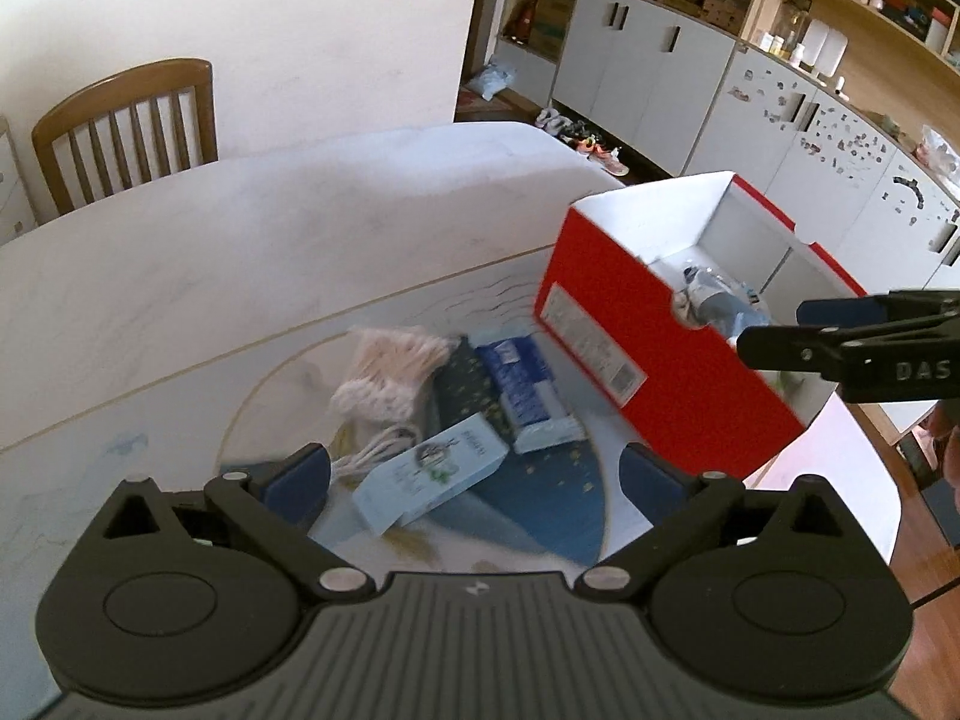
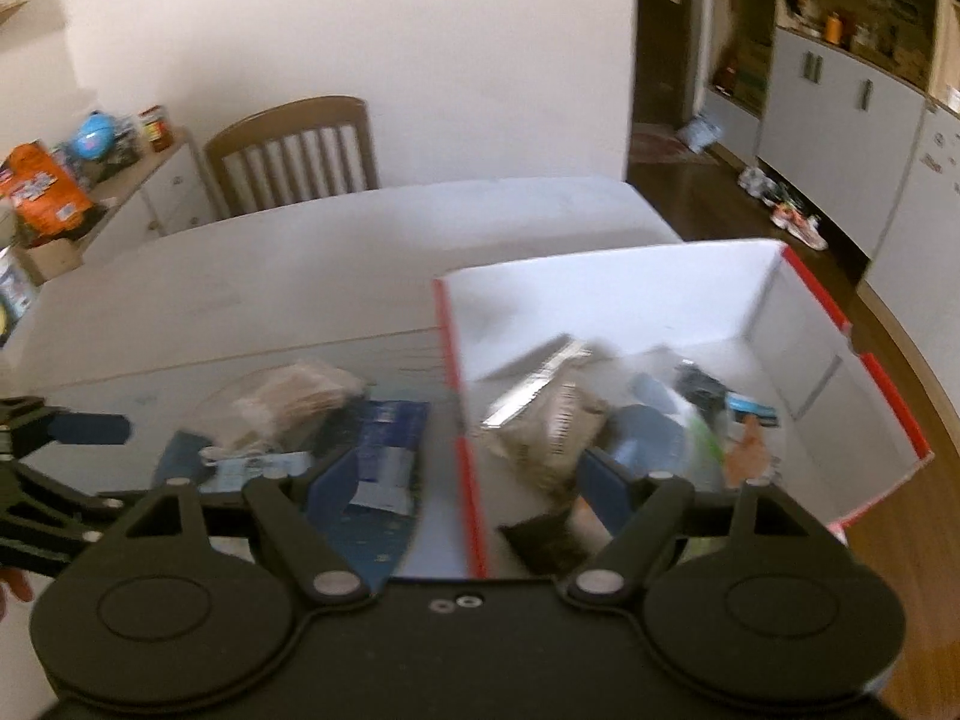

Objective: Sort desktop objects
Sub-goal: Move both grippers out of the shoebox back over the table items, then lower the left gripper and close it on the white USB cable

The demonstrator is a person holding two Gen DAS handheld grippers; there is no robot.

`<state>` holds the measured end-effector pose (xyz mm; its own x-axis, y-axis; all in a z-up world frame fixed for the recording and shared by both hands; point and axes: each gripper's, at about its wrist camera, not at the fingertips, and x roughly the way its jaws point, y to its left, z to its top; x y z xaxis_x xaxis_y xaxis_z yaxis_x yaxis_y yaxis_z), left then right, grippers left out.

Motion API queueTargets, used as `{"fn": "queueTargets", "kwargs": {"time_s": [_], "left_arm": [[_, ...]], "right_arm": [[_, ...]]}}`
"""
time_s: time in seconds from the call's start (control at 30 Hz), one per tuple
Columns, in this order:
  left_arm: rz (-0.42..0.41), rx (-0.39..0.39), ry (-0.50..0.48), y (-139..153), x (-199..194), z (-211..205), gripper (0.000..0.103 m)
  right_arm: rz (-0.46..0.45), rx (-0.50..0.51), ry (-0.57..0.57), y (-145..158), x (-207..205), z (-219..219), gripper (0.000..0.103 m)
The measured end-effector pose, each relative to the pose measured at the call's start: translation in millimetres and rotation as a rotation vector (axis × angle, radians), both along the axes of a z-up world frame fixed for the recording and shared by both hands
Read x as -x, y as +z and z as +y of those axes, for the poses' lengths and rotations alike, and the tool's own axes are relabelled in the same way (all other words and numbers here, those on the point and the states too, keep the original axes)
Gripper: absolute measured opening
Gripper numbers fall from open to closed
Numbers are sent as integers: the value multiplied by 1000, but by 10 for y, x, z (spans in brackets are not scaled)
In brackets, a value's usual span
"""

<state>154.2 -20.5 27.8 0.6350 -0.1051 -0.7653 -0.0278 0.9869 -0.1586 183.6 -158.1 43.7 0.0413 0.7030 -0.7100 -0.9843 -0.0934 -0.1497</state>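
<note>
A red shoebox (image 1: pixel 678 354) with a white inside stands open on the table's right and holds several blurred items (image 2: pixel 564 420). Left of it lies a pile: a bag of cotton swabs (image 1: pixel 390 372), a blue tissue pack (image 1: pixel 522 390), a light blue carton (image 1: pixel 432 480) and a white cable (image 1: pixel 378 450). My left gripper (image 1: pixel 474 474) hangs open over the pile, the carton between its fingers but untouched. My right gripper (image 2: pixel 471 480) is open and straddles the shoebox's left wall (image 2: pixel 462 420) without pressing on it; in the left wrist view the right gripper (image 1: pixel 774 330) hovers over the box.
The pile rests on a glossy mat with a blue starry pattern (image 1: pixel 540 510) on a white table (image 1: pixel 240 240). A wooden chair (image 1: pixel 126 120) stands behind it. The table edge and wooden floor (image 2: pixel 888 540) lie just right of the shoebox. Grey cabinets (image 1: pixel 648 78) line the far wall.
</note>
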Motion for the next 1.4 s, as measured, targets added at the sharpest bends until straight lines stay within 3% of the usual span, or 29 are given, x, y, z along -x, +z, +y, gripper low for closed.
{"fn": "queueTargets", "kwargs": {"time_s": [0.33,0.73,1.4], "left_arm": [[5,-3,-3,-157,125,150,103],[10,-8,-3,-381,136,416,103],[40,-21,22,-719,-140,998,102]], "right_arm": [[2,17,92,-130,453,41,80],[8,62,123,-427,743,170,80],[-34,120,215,-890,1067,371,80]]}}
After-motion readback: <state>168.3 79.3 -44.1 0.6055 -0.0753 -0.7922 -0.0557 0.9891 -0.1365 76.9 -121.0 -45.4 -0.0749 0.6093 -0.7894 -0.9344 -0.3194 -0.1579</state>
